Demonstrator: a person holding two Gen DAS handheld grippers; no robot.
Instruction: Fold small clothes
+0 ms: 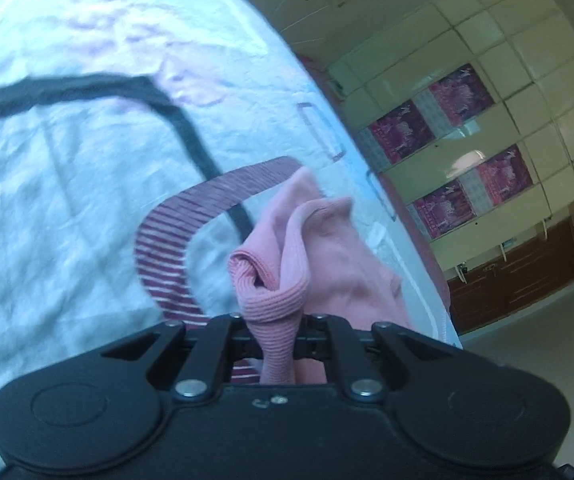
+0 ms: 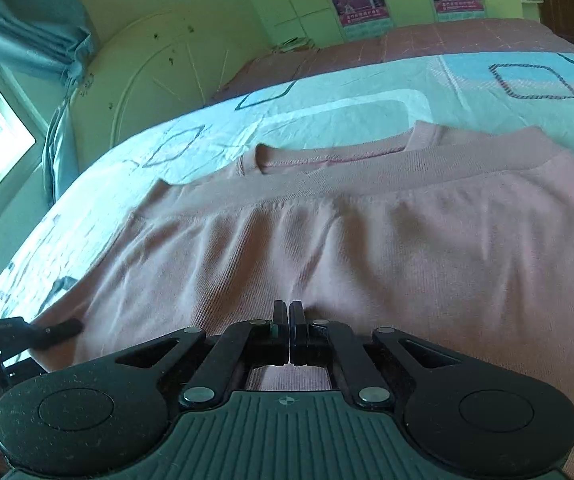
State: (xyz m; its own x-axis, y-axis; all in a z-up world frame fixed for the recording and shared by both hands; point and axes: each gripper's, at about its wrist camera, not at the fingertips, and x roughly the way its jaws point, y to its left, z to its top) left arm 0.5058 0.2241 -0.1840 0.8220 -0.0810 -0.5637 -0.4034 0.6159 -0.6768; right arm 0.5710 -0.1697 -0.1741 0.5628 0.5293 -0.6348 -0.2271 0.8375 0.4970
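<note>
Pink knit: the sweater (image 2: 367, 240) lies flat across the middle of the right wrist view, neckline (image 2: 339, 152) toward the top, on the bed.
Other gripper: at the left edge of that view, a black finger (image 2: 53, 330) rests at the sweater's lower left corner.
Bedsheet (image 2: 327, 108): pale blue with outlined squares, behind the sweater.
Right gripper (image 2: 289, 320): bottom centre, jaws clenched together, tips pressed into the fabric; whether any is caught between them I cannot tell.
Left gripper (image 1: 277, 332): bottom centre of the left wrist view, jaws grasping a bunched ribbed fold (image 1: 271, 280) of the sweater, raised off the sheet.
Posters (image 1: 447, 148): magenta, on the wall at right.
</note>
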